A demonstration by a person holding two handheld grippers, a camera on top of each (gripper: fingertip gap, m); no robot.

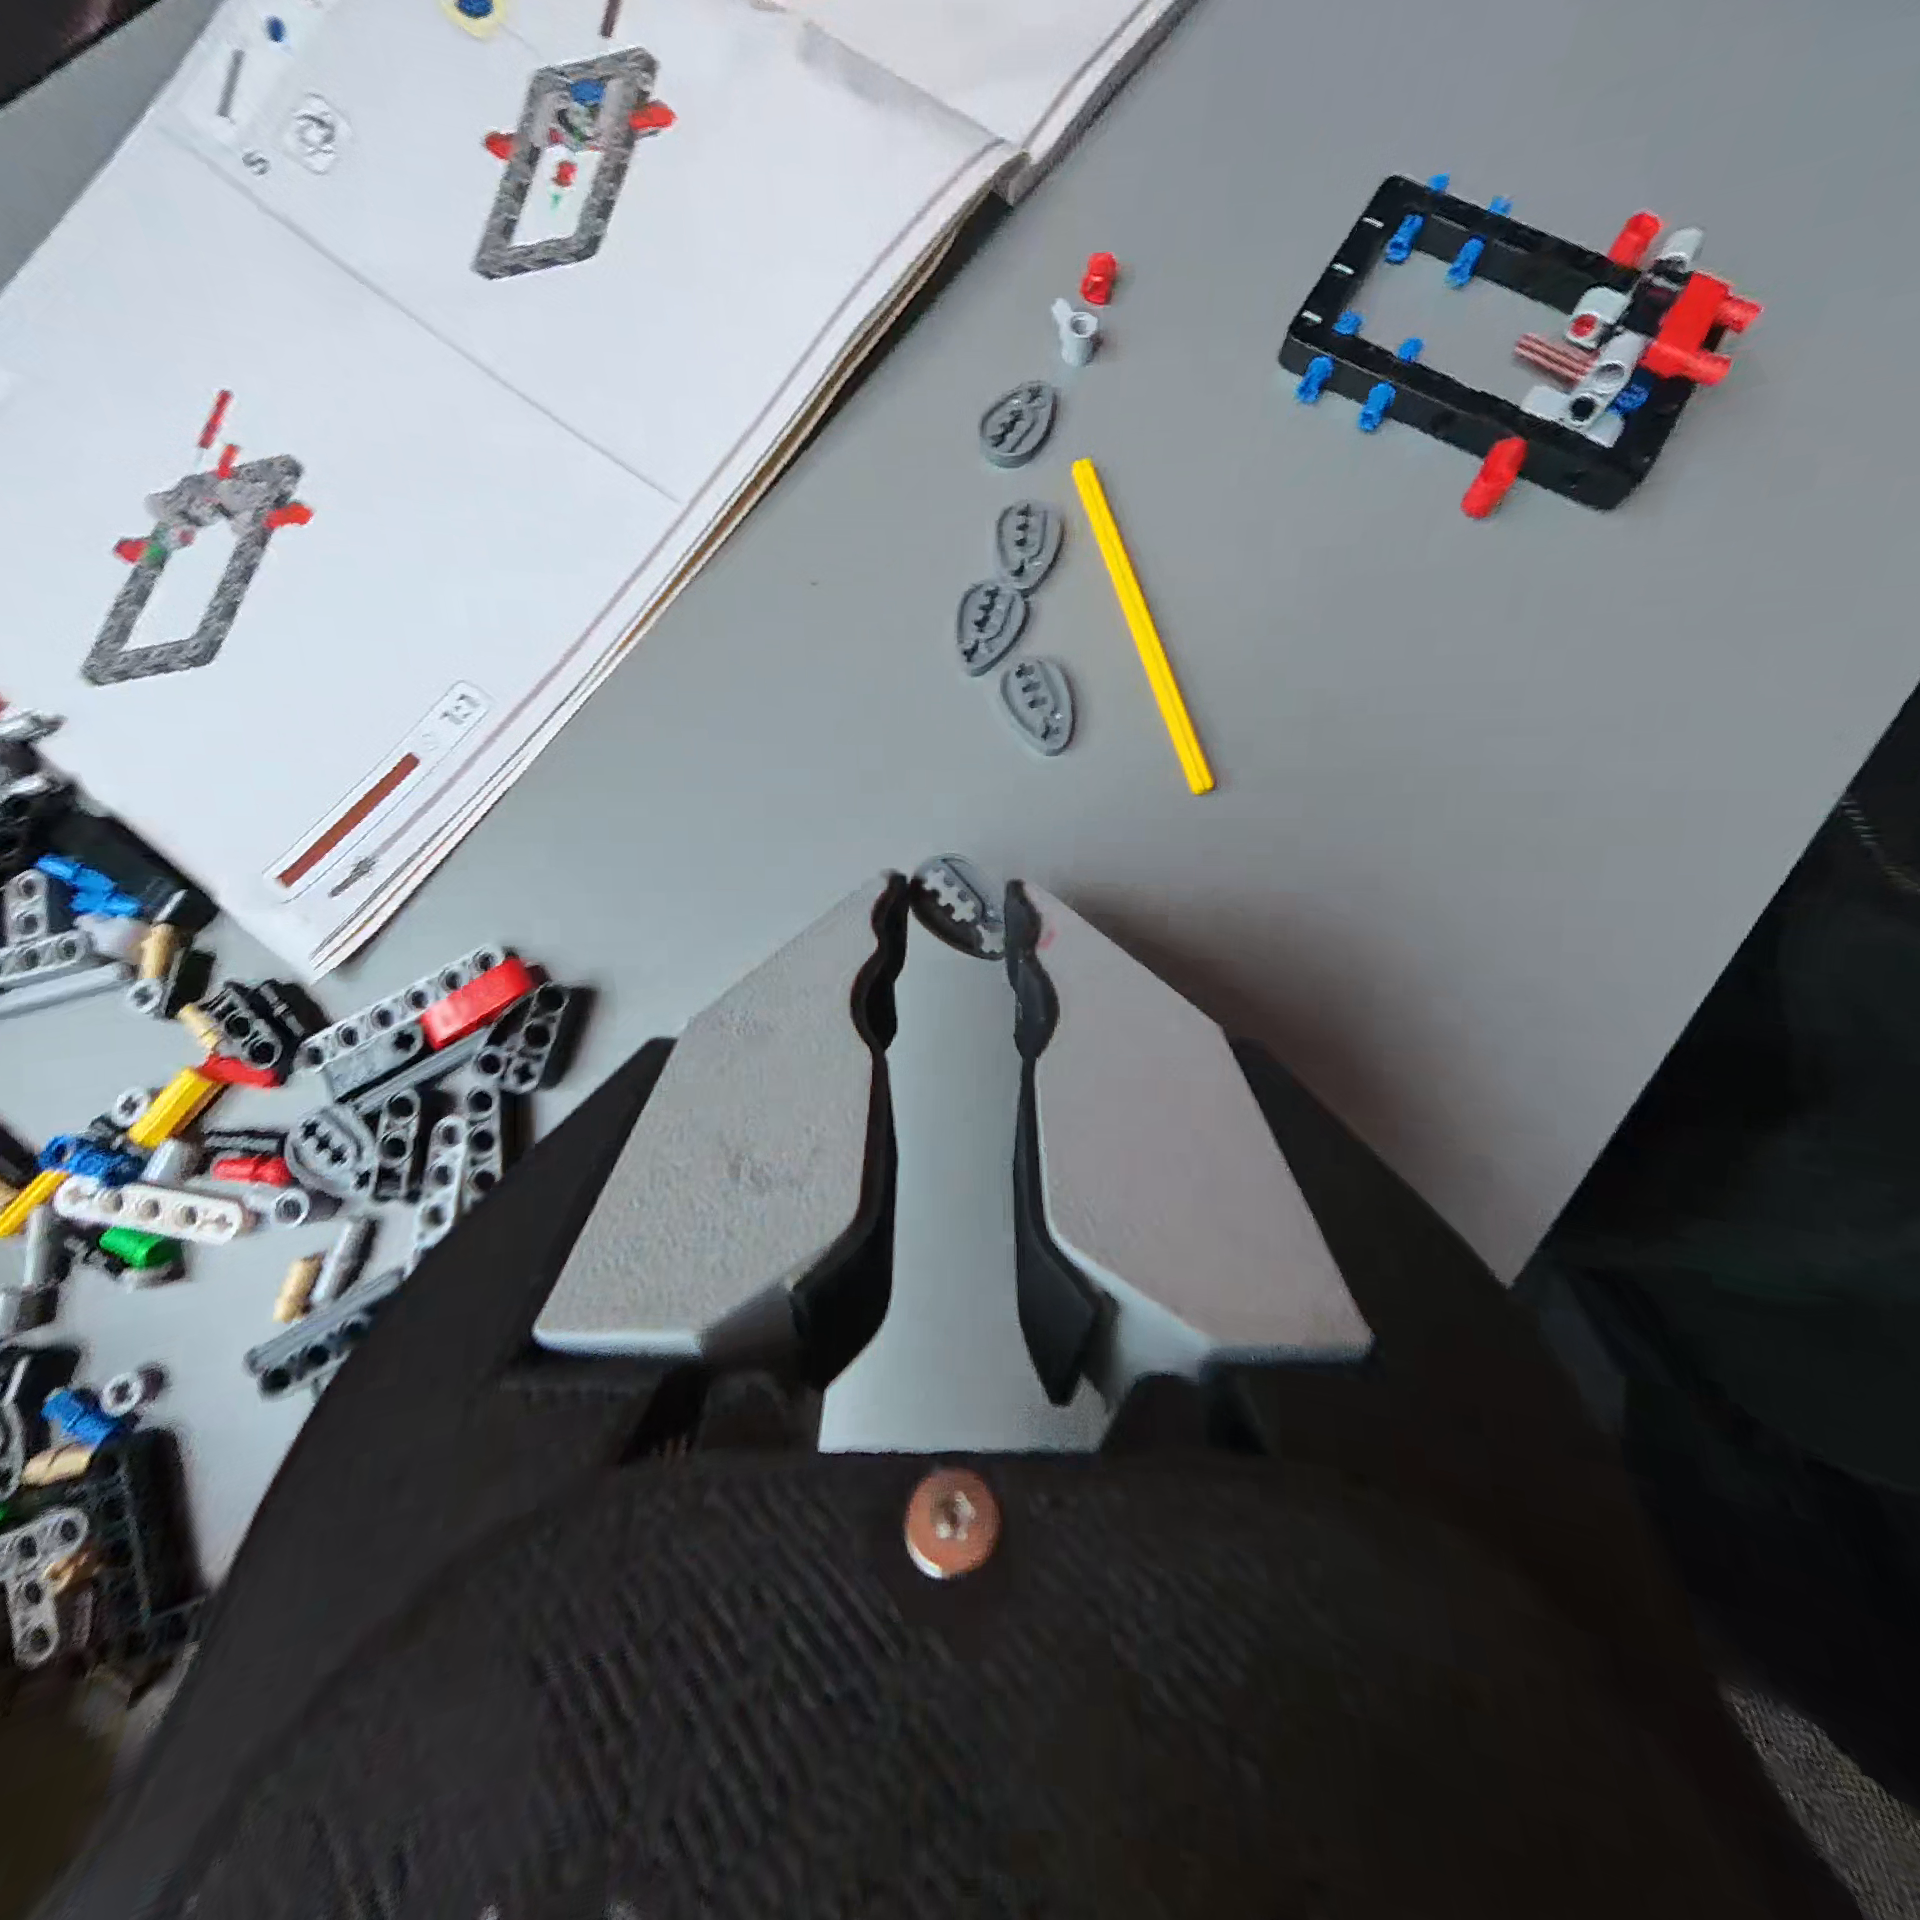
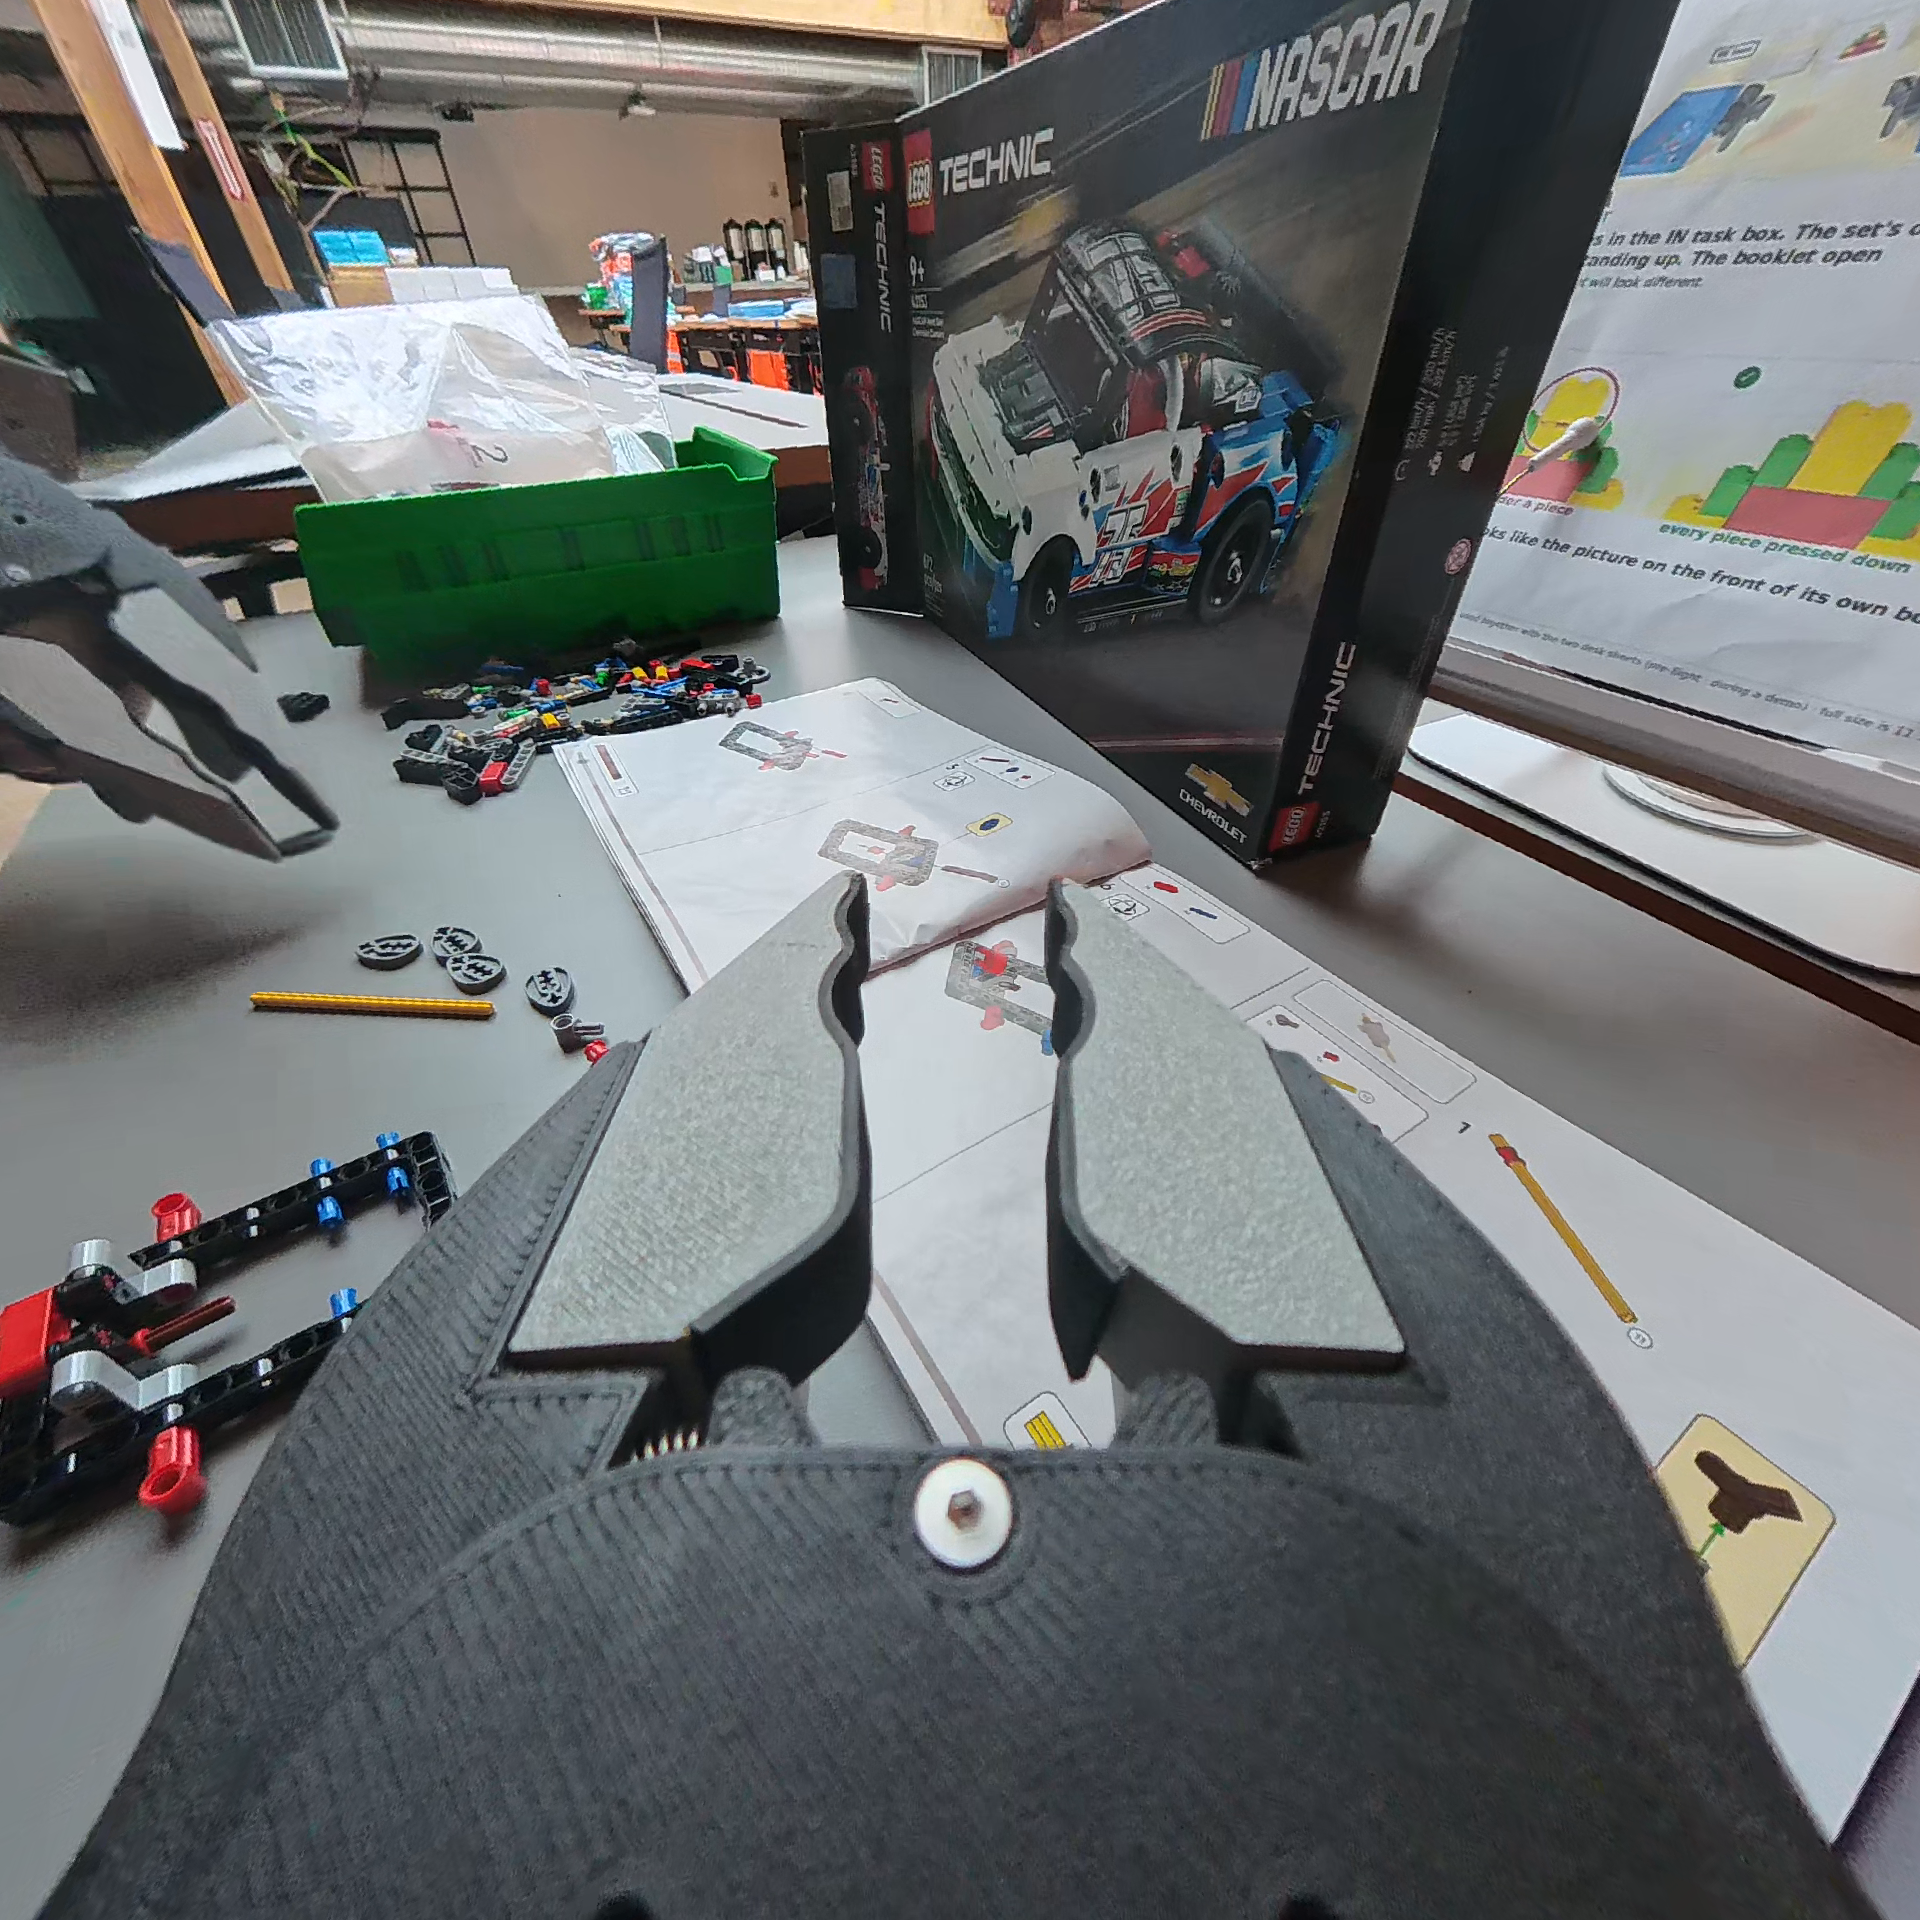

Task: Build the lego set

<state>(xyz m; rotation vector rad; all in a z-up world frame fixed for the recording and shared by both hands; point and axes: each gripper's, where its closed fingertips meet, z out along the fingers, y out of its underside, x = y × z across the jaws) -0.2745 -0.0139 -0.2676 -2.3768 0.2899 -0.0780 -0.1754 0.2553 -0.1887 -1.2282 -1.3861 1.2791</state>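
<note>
Left gripper (image 1: 958, 904): grey-faced fingers with black inner pads, clenched on one small dark grey oval plastic cam piece (image 1: 951, 900), held at the tips above the grey table (image 1: 1351, 831). Right gripper (image 2: 954, 914): same build, jaws released and apart, nothing between them, hovering over the open white paper instruction booklet (image 2: 831, 769). Partly built model (image 1: 1507, 338): black rectangular plastic frame with blue pins along its sides, red pins and a red and light grey cluster at one end; lying flat on the table, well apart from the left gripper. Four loose grey oval cam pieces (image 1: 1023, 540): laid in a rough line on the table, just beside a long thin yellow plastic axle (image 1: 1141, 623). Small red connector (image 1: 1097, 276) and small light grey connector (image 1: 1076, 332): near the far end of that line. Heap of mixed loose parts (image 1: 312, 1122): black, grey, red, yellow and blue beams and pins, next to the booklet's corner. Green plastic bin (image 2: 540, 561): beyond the heap, clear bags inside. Dark printed cardboard set box (image 2: 1143, 416): standing upright behind the booklet.
</note>
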